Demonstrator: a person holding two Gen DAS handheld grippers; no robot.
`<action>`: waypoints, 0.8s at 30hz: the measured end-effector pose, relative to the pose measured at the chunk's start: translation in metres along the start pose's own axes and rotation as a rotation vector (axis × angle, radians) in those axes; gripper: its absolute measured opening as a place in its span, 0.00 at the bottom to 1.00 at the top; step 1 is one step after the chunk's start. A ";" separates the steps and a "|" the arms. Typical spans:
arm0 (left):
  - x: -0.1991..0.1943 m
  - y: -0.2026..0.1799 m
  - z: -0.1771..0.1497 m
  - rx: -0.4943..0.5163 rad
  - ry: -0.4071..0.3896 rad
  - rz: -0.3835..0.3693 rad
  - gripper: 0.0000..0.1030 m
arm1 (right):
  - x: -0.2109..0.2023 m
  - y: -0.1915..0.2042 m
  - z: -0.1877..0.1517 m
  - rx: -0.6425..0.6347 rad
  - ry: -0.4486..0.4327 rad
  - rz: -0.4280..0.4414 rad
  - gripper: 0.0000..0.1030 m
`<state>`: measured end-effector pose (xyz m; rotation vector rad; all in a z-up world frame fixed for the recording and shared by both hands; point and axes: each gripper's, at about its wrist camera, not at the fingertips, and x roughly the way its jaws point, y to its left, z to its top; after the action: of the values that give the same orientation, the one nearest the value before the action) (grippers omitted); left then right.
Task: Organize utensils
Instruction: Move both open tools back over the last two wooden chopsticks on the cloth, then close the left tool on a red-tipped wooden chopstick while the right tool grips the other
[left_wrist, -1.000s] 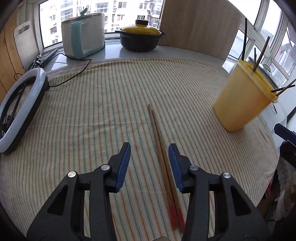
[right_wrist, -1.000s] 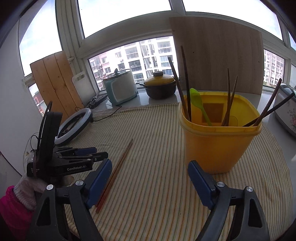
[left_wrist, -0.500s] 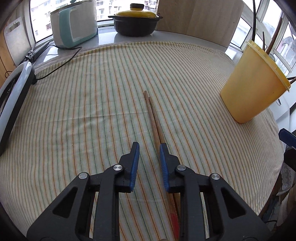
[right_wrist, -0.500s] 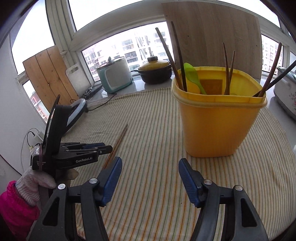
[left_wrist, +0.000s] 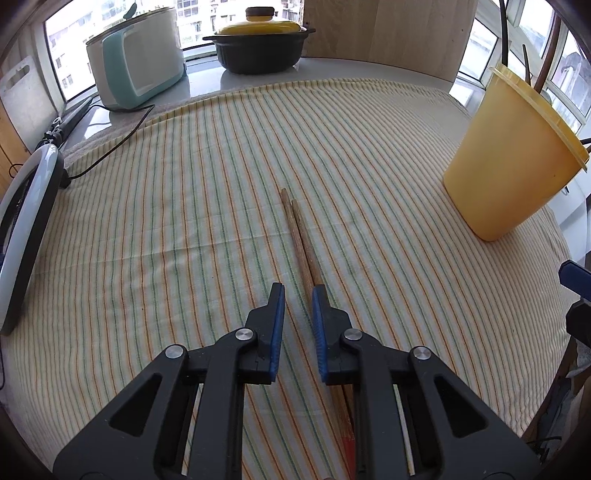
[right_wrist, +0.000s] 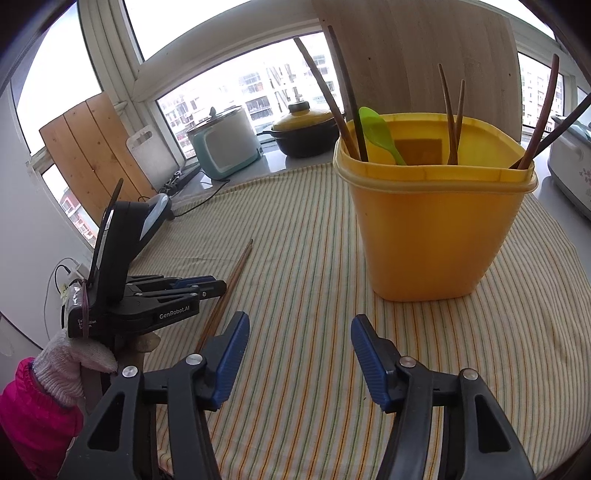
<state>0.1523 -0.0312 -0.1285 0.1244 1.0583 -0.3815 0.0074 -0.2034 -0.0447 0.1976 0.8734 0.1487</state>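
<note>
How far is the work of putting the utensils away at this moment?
Done: several chopsticks and a green spoon already stand in the yellow container. In hand: the left gripper has been closing over the last chopstick pair on the striped cloth, not visibly gripping yet. Left: lift that pair into the container. The right gripper is open and empty.

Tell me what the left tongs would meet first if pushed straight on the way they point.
Probably the wooden chopsticks, lying on the striped cloth just ahead of the left tongs; depth is unclear.
</note>
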 end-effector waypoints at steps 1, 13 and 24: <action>0.001 0.000 0.001 0.000 0.001 -0.001 0.13 | 0.000 0.001 -0.001 -0.001 0.001 -0.001 0.58; 0.005 0.003 0.004 -0.001 0.011 -0.004 0.13 | 0.001 -0.001 -0.001 0.011 0.007 0.002 0.58; 0.013 0.006 0.007 -0.015 0.030 -0.008 0.08 | 0.006 0.007 0.001 -0.007 0.025 0.020 0.55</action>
<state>0.1654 -0.0308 -0.1366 0.1123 1.0913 -0.3798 0.0115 -0.1954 -0.0473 0.1980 0.8957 0.1735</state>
